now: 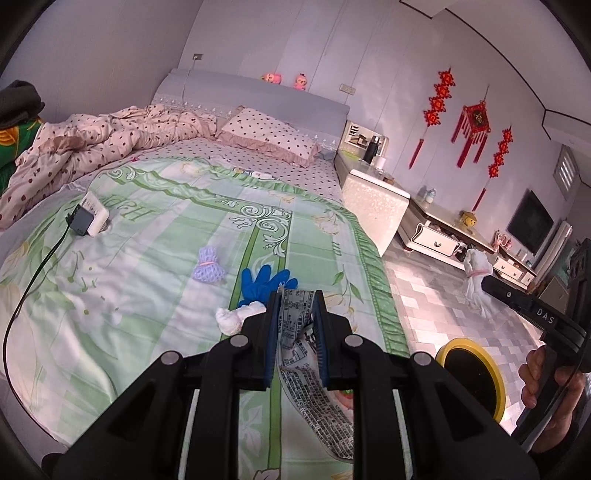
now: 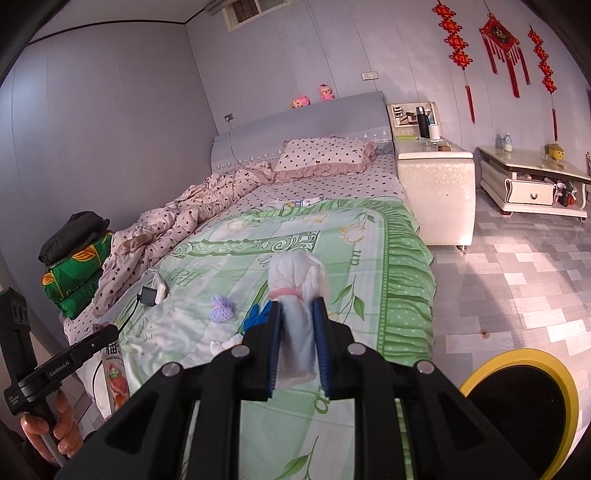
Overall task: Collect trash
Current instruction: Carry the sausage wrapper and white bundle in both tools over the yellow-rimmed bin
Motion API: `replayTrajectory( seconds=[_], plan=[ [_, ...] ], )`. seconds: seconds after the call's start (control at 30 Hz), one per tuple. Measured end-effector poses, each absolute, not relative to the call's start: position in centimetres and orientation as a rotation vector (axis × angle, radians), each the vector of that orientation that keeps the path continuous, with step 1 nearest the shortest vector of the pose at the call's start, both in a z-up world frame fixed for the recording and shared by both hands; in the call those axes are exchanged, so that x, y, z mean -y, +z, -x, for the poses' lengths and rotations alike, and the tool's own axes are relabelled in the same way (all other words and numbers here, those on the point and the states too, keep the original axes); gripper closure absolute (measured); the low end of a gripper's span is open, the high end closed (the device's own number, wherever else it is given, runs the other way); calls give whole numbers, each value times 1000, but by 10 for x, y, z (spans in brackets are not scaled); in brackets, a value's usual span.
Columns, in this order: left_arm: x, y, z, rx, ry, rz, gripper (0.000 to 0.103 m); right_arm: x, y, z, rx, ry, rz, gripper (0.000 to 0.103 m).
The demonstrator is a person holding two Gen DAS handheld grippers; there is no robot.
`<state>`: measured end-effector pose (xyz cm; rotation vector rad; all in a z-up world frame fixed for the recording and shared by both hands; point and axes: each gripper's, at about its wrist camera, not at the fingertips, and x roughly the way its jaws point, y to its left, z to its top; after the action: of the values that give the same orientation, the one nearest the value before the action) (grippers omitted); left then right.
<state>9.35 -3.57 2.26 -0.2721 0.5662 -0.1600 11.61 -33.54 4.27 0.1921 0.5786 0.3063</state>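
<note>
Left hand-held gripper (image 1: 297, 314): I held it clamped on a printed wrapper (image 1: 314, 398).
Right hand-held gripper (image 2: 297, 321): clamped on a white tied bundle (image 2: 297, 295).
Next: I judged both should travel to the yellow-rimmed bin (image 2: 524, 406) beside the bed (image 2: 406, 288), grips kept firm.

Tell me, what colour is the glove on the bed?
Blue. The glove shows best in the left wrist view.

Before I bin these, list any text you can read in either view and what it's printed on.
"DAS": on the right claw's arm.
"GenRobot.AI": on the left claw's arm.
"HONEYSUCK…", cut off: on the printed wrapper the left claw holds.
Wrapper's fine print: too small.
Green bedspread lettering: upside down, unclear.
Red wall ornament character: blurred.
</note>
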Motion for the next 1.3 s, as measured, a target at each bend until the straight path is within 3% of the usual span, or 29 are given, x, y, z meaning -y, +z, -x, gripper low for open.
replayTrajectory(
  seconds=[0.67,1.3],
  plan=[
    [189,96,-106,-489,-412,144,86,463,87,-52,-446,93,-234,86],
    [331,63,-134,-592,-606,99,86,553,60,-20,-456,-57,-304,86]
  ],
)
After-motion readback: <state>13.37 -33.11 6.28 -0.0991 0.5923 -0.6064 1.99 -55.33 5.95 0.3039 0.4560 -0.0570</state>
